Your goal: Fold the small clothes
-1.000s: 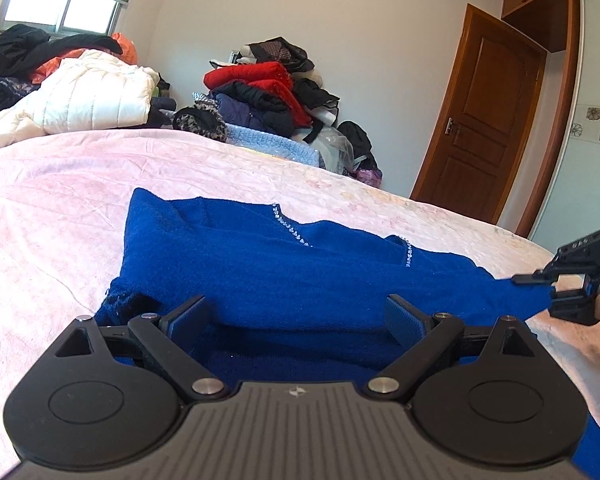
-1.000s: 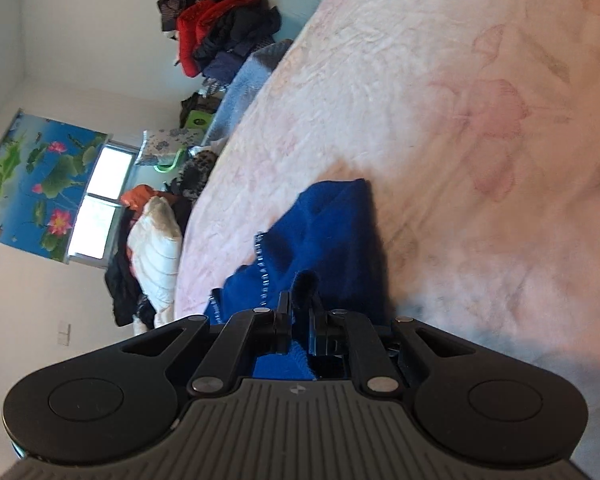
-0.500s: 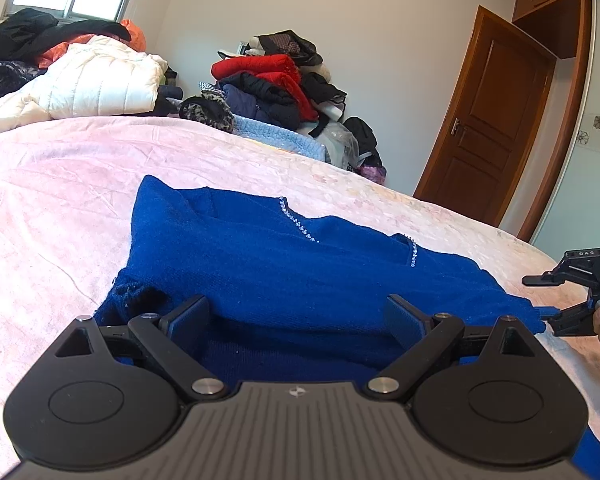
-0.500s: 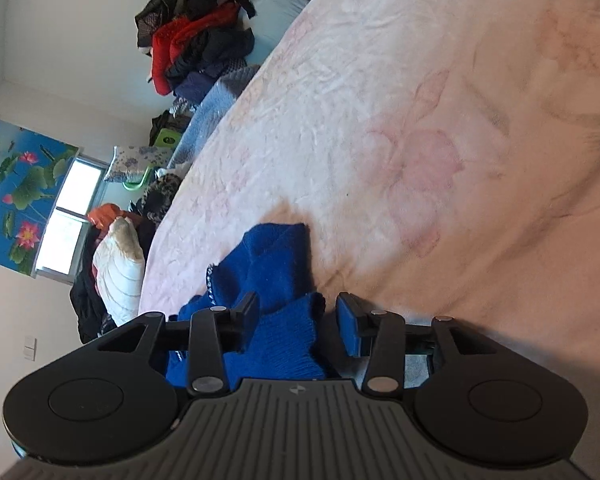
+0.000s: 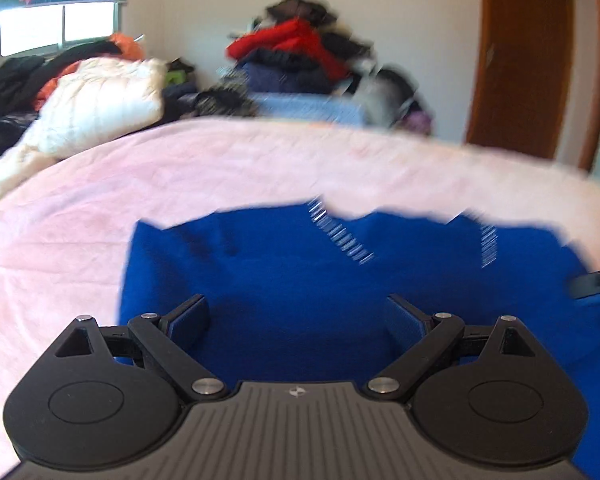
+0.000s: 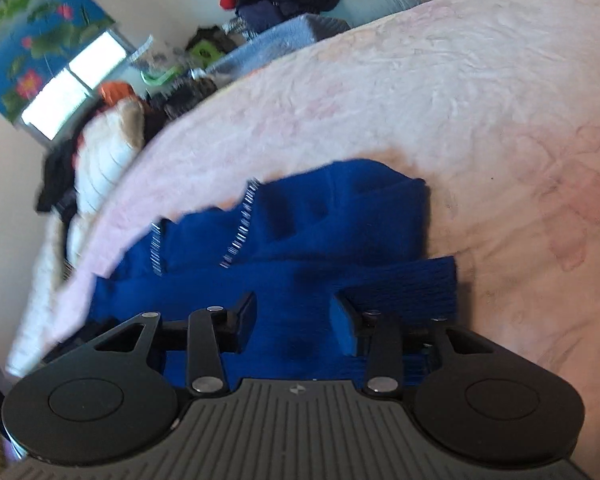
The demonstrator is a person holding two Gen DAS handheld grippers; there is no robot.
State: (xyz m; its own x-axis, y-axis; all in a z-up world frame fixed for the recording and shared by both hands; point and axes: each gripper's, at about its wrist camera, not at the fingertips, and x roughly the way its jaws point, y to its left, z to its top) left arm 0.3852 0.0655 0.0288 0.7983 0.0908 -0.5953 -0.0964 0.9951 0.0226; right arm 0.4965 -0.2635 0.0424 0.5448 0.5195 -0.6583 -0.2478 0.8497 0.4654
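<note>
A blue knit sweater [image 5: 340, 280] with sparkly trim lies flat on the pink bedspread [image 5: 180, 176]. My left gripper [image 5: 298, 316] hovers over its near left part, jaws wide open and holding nothing. In the right wrist view one sleeve [image 6: 412, 280] lies folded across the sweater [image 6: 320, 232]. My right gripper [image 6: 296, 322] hangs just above that sleeve, its jaws partly apart and closing, with blue knit showing in the gap and no pad pressing on it. The right gripper's tip [image 5: 596, 280] shows at the left wrist view's right edge. Both views are blurred by motion.
A white puffy jacket [image 5: 104, 108] and dark clothes lie at the bed's far left. A heap of red and dark clothes [image 5: 296, 56] stands against the back wall, beside a wooden door [image 5: 520, 56]. Bare pink bedspread [image 6: 500, 120] stretches right of the sweater.
The right gripper let go of the sleeve end it pinched, rolled upright and swung in over the sweater. The sleeve now lies across the body. The left gripper shifted sideways, still open.
</note>
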